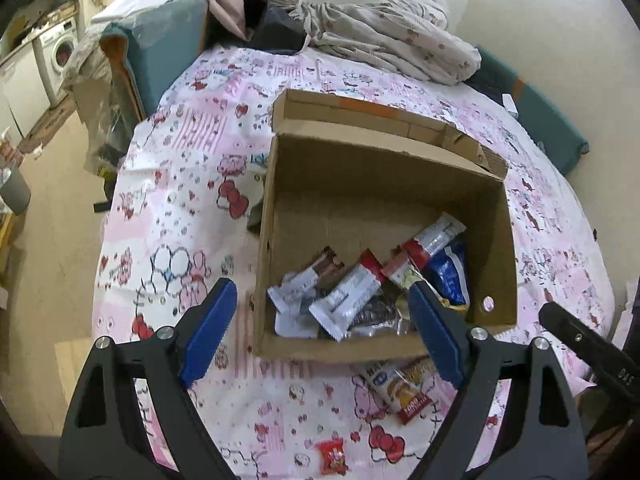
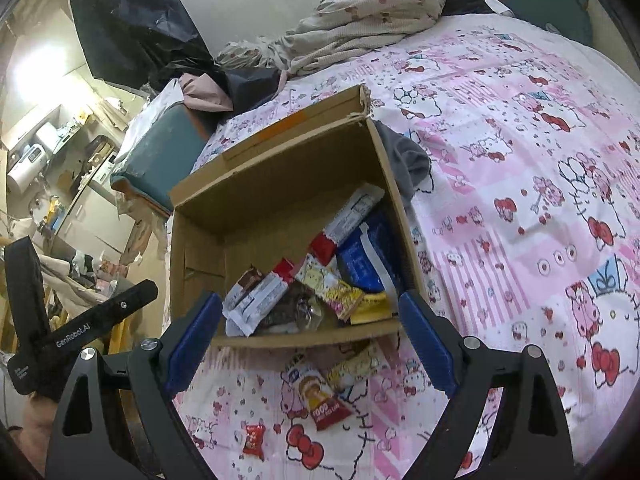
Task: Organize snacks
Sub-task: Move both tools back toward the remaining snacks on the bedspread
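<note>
- Left wrist view: the left tool (image 1: pixel 322 330) hangs wide open with nothing between its blue fingers (image 1: pixel 208 330), over the near wall of an open cardboard box (image 1: pixel 384 196).
- The box stands on a bed covered by a pink cartoon-print sheet (image 1: pixel 180 184), roughly mid-bed, its far flap folded outward.
- Inside, piled against the near wall, lie several wrapped snacks: a white-and-red bar (image 1: pixel 348 296), a brown-ended bar (image 1: pixel 316 276), a blue packet (image 1: pixel 450 276) toward the right wall, and another white-and-red bar (image 1: pixel 434 236) leaning over it.
- On the sheet just outside the near wall lies a biscuit packet with a red end (image 1: pixel 400 392); a small red candy (image 1: pixel 331 457) lies nearer the bed's near edge.
- A bundle of patterned bedding (image 1: pixel 400 36) sits at the far edge of the bed.
- The black body of the right tool (image 1: pixel 588 354) shows at the lower right.
- Right wrist view: the right tool (image 2: pixel 310 338) is likewise spread wide and empty, its fingers (image 2: pixel 428 340) flanking the near wall of the box (image 2: pixel 280 176).
- The same snacks crowd the near right corner of the box: the blue packet (image 2: pixel 366 262), a yellow-and-pink wrapper (image 2: pixel 332 288), a dark clear-wrapped cookie (image 2: pixel 288 310).
- The biscuit packet (image 2: pixel 320 398) and a pale yellow packet (image 2: pixel 356 368) lie touching on the sheet (image 2: pixel 520 160) beside the near wall; the red candy (image 2: pixel 254 440) sits apart, closer to the near edge.
- The left tool's body (image 2: pixel 84 328) shows at the left.
</note>
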Available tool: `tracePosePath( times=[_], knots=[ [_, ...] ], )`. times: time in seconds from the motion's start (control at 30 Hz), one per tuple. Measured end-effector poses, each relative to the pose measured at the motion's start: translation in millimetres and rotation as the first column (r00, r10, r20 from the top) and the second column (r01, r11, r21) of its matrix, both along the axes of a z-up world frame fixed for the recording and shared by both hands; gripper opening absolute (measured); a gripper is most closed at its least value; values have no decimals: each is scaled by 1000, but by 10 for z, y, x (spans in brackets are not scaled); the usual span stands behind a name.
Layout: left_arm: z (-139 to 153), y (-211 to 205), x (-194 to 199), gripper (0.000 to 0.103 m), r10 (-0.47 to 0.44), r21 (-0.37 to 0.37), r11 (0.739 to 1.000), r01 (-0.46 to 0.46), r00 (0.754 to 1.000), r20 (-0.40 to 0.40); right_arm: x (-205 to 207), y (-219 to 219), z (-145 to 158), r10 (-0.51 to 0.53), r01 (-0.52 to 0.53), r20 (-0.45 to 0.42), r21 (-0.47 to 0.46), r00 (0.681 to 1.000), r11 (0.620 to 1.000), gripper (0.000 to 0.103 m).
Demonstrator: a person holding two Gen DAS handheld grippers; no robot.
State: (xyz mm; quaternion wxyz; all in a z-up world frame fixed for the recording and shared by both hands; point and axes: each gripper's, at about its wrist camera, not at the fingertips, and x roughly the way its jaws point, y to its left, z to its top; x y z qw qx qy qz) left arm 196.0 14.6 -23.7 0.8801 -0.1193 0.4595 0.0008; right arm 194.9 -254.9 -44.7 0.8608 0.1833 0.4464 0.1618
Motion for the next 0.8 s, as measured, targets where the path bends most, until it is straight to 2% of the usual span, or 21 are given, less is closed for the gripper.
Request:
tracePosePath(
  times=[0.13,0.27,0.37,0.4,0.5,0.67,0.8],
  knots=[
    [26,63,-149,85,28,-42,999,-28,999,19,-149,26,7,5,-4,8,-17,1000,1000,92],
    [66,22,-297,86,20,-17,1000,-20,999,36,-250,46,13,14,-13,10,-26,1000,1000,92],
    [53,3,-389,99,7,-32,999,-6,1000,25,-315,42,-15,8,-9,-7,-11,1000,1000,92],
    [37,6,-416,100,5,-50,999,-4,1000,20,-340,41,-32,6,-6,-17,-6,1000,1000,92],
    [-33,-10,-487,100,-4,-68,998,2,1000,-20,-393,38,-105,-4,4,-48,6,999,1000,92],
    [-213,-63,-606,100,10,6,1000,-10,995,-101,-435,43,-292,-22,26,-131,35,991,999,92],
    [-397,-72,-679,100,19,4,1000,-18,984,-178,-449,46,-327,-30,33,-145,19,989,999,92]
  ],
)
